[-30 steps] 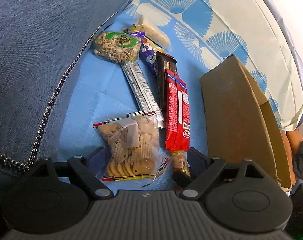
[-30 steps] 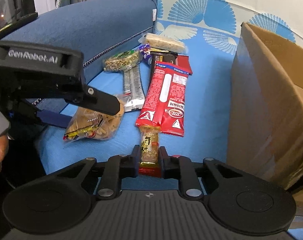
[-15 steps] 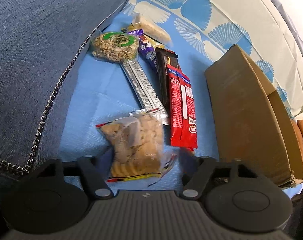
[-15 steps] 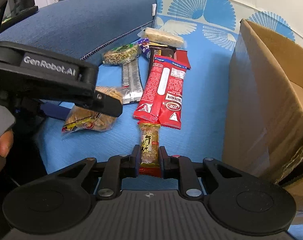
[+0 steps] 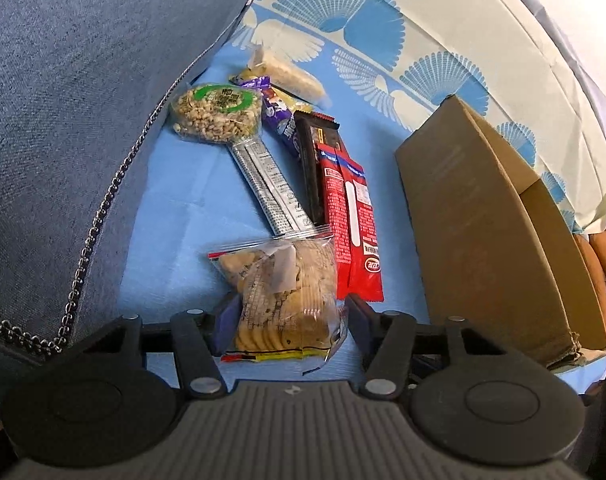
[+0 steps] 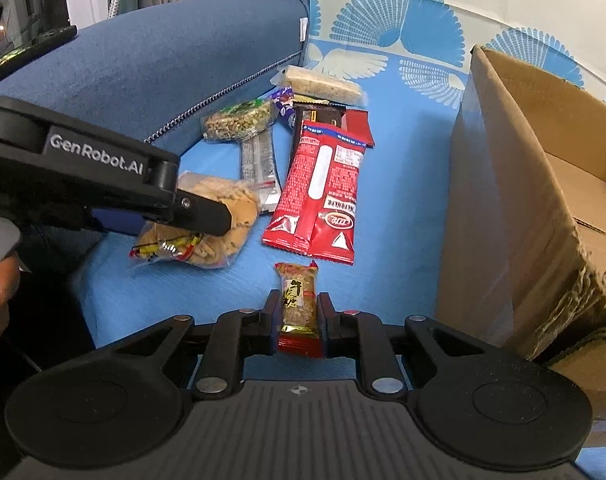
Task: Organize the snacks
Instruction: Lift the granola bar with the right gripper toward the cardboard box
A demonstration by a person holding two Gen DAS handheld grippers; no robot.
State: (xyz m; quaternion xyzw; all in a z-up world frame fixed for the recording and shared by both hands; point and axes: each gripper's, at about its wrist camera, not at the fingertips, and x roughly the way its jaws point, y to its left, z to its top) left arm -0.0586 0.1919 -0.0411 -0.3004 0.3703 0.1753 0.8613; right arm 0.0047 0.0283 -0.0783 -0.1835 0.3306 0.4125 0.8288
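My left gripper (image 5: 289, 314) has its fingers on both sides of a clear bag of crackers (image 5: 283, 292) lying on the blue sheet; the fingers touch the bag's sides. The bag also shows in the right wrist view (image 6: 219, 220), partly under the left gripper's finger (image 6: 199, 212). My right gripper (image 6: 299, 312) is shut on a small nougat candy bar (image 6: 299, 300) and holds it just in front of the red wafer pack (image 6: 323, 188). An open cardboard box (image 6: 523, 208) stands to the right; it also shows in the left wrist view (image 5: 483, 232).
More snacks lie in a row behind: a round seed cake (image 5: 217, 114), a silver bar (image 5: 271, 184), a purple chocolate bar (image 5: 281, 120), a dark bar (image 5: 313, 152) and a pale rice bar (image 5: 291, 74). A blue sofa cushion (image 5: 63, 100) rises on the left.
My left gripper closed in around the cracker bag. My right gripper drew the nougat bar back, clear of the red wafer pack.
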